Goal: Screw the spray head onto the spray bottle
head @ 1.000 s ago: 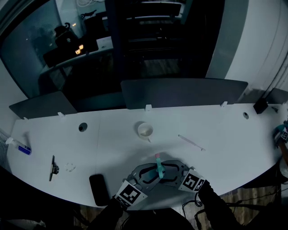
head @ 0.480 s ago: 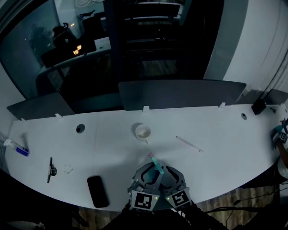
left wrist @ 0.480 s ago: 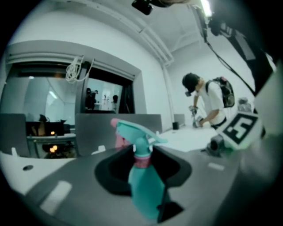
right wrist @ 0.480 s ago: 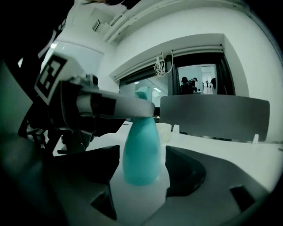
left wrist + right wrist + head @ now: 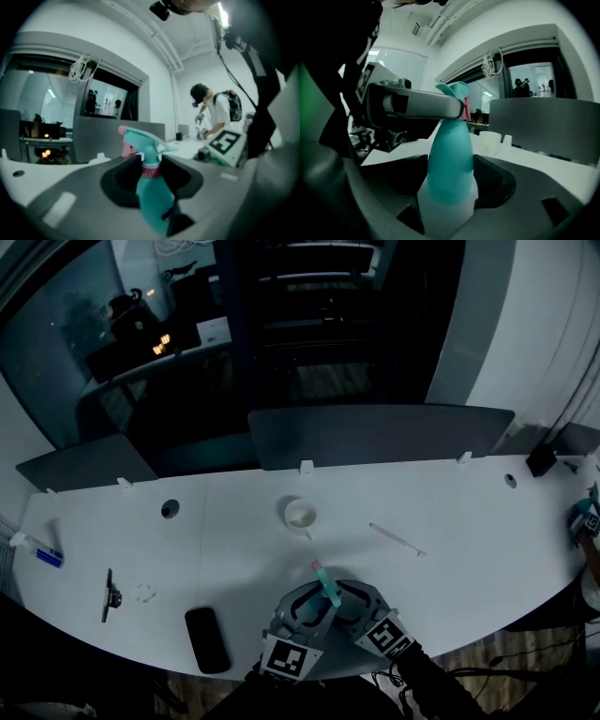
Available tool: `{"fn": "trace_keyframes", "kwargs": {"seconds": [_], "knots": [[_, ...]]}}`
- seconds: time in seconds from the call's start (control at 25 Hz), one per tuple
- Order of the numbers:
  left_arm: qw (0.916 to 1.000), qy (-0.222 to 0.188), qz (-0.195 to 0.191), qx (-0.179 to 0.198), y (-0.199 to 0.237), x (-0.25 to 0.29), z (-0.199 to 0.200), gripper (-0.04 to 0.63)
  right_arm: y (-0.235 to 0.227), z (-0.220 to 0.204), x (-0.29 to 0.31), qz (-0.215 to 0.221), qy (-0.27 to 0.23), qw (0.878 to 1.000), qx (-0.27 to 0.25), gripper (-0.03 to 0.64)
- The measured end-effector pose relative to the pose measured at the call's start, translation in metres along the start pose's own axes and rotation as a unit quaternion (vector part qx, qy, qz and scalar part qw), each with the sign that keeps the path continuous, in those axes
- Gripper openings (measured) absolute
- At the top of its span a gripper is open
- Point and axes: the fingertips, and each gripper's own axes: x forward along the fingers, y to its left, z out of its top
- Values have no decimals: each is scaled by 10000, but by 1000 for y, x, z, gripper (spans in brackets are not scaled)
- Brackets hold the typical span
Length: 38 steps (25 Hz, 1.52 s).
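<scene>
Standing roughly upright above the near edge of the worktop (image 5: 469, 521), at six o'clock in the head view, the spray bottle (image 5: 451, 159) is held between both tools. Its wide teal body is pinched by the fingers (image 5: 497, 180) of the right gripper (image 5: 449, 180), which are spread far enough to take that girth and are pressed against it on either side. Higher up, the pink collar (image 5: 151, 171) under the spray head (image 5: 145, 143) is clamped by the narrower-set left gripper (image 5: 151, 171).

The bottle's long axis is seen crossing both sets of fingers at right angles, running from six to twelve o'clock in each gripper view. The nozzle is pointed toward eleven o'clock in the head view, roughly at the white cup (image 5: 300, 514) further back. The head is closer to the left gripper, so the turning is judged to fall to that hand while the body is braced by the right. The head is already seated on the neck. Whether the thread is fully tightened cannot be told.
</scene>
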Motion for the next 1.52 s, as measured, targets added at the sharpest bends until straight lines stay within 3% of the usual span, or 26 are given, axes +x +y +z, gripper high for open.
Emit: {"fn": "trace_keyframes", "kwargs": {"seconds": [0.12,0.24,0.32,0.36,0.48,0.6,0.72,0.92,1.04,1.12,1.2,1.28,1.4,1.52], "knots": [[9975,-30,-707,52,-8,-7,-2,132,8,-6,-4,1347,149,9900,-401,318],[9924,-39,-1230,-85,-16,-12,-5,132,14,-12,-7,2538,459,9647,-525,318],[9910,-26,-1337,16,-17,-12,-5,132,13,-12,-6,2872,601,9550,-441,319],[9914,-31,-1304,84,-16,-11,-4,132,12,-12,-5,2845,619,9559,-373,319],[9951,-92,-975,136,-12,-10,-2,132,8,-10,-7,2060,536,9770,-116,319],[9989,-83,-452,102,-7,-7,-3,133,-3,-6,-20,572,209,9981,77,319],[9999,-145,70,13,-5,0,0,132,-1,5,-31,-547,-40,9984,163,319],[9962,-192,802,-273,4,-2,6,132,13,8,-12,-1201,136,9926,89,319],[9961,-123,845,-217,-2,4,0,132,2,2,-6,-1618,155,9866,-154,319],[9967,-85,797,-159,-5,8,-2,132,-4,2,-6,-1675,77,9857,-191,321],[9977,-74,646,-188,-7,10,-1,132,-8,2,-9,-1470,5,9890,-176,320],[9989,-156,405,-198,-9,9,1,132,-6,2,-11,-993,8,9947,-258,319],[9993,-252,-180,-189,-15,5,1,132,0,-5,-14,158,71,9983,-553,319],[9962,-278,-765,-315,-21,2,0,132,4,-11,-20,1451,360,9855,-801,319]]}}
